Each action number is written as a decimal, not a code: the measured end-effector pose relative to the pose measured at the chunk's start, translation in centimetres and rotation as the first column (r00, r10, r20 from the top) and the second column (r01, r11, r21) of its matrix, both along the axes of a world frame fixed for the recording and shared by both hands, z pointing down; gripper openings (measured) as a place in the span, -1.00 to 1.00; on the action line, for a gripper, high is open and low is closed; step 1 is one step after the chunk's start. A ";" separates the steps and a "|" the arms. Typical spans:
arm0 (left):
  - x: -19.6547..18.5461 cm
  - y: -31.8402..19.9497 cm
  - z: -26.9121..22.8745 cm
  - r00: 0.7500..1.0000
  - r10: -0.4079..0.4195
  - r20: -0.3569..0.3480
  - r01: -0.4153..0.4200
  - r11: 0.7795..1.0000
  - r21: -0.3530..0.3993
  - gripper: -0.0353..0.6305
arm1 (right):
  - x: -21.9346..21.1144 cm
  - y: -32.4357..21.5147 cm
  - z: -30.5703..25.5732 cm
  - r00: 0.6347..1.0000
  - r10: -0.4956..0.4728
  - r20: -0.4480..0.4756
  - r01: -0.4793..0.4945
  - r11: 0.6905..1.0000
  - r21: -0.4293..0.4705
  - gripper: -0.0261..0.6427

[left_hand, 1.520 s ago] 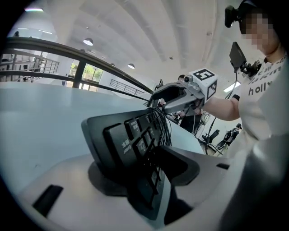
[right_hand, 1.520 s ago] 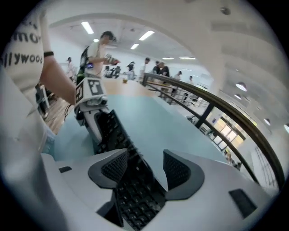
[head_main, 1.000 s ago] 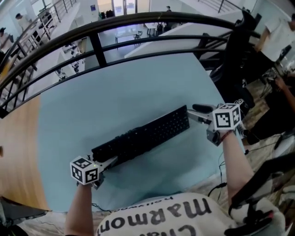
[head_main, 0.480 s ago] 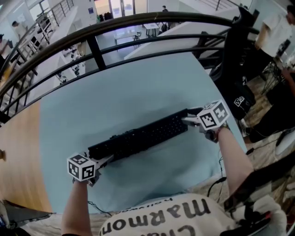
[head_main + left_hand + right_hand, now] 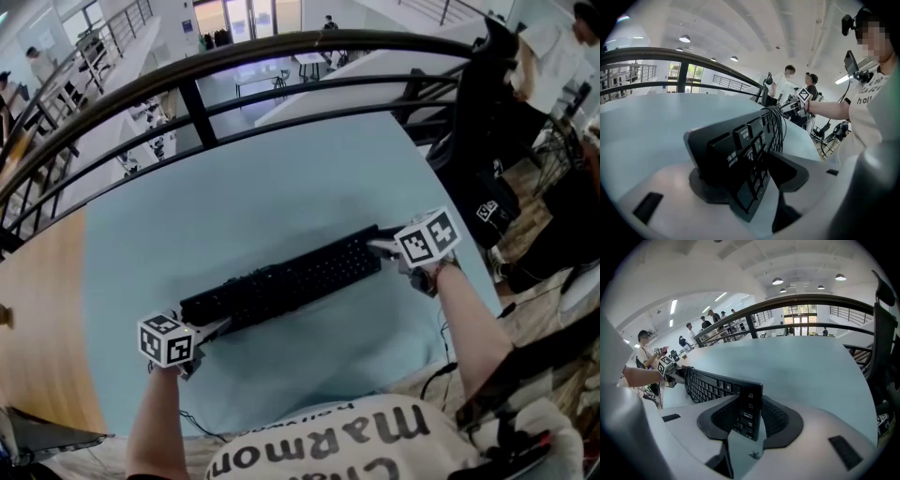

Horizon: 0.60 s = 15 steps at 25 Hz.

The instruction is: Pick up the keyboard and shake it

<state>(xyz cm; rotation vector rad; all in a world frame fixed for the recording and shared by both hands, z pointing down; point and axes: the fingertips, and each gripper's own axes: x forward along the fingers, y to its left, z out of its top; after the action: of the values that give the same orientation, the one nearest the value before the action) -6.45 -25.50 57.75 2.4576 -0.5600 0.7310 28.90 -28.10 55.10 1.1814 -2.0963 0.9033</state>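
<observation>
The keyboard [image 5: 286, 279] lies flat on the pale blue surface [image 5: 281, 178] and runs from one pair of fingers to the other, with one short end in each. The right gripper [image 5: 380, 247] has just been closing. In the right gripper view its fingers [image 5: 782, 420] are clenched on the keyboard's end, with one pad on the key face and the other on the back.

At the far end, the left gripper [image 5: 214, 328] has the other short end slanted between its fingers [image 5: 786, 170]. These have just been widening a little, yet both pads look to rest against the keyboard, one on the keys and one behind, so I take it as a looser hold rather than a release. A cable [image 5: 777, 123] is wound round the keyboard a little beyond those fingers.

As for progress, both ends have been reached and grasped, which is the opening part of the job. By the head view the keyboard has not yet left the surface, so the lift and the shaking are both left to do. Firming up the left fingers before lifting would seem wise, as a slanted, slack hold could let that end slip during shaking.
</observation>
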 end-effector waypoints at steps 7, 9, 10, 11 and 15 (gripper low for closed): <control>-1.3 -1.5 -0.7 0.997 -0.065 0.052 0.065 0.998 0.007 -0.18 | -1.1 -0.7 -0.8 0.999 0.006 -0.036 -0.003 0.997 0.074 -0.44; -2.0 -2.3 -1.9 0.995 -0.080 0.063 0.077 0.996 0.038 -0.18 | -1.8 -1.8 -1.6 0.999 0.010 -0.032 -0.006 0.993 0.118 -0.44; -2.4 -2.7 -2.7 0.994 -0.089 0.067 0.085 0.994 0.064 -0.17 | -2.2 -2.3 -2.3 1.000 0.008 -0.029 -0.003 0.989 0.145 -0.44; -2.8 -3.1 -3.8 0.993 -0.098 0.068 0.091 0.991 0.100 -0.17 | -2.6 -2.7 -3.3 1.000 0.004 -0.028 0.001 0.984 0.177 -0.44; -4.5 -4.9 -10.9 0.989 -0.134 0.061 0.109 0.945 0.310 -0.17 | -4.3 -4.7 -10.1 1.000 -0.015 -0.017 0.020 0.933 0.359 -0.44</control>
<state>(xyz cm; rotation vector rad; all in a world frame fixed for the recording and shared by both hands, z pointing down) -10.96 -30.38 46.81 2.6525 -0.9086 0.7439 24.58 -32.78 45.02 1.3390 -2.3219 0.5104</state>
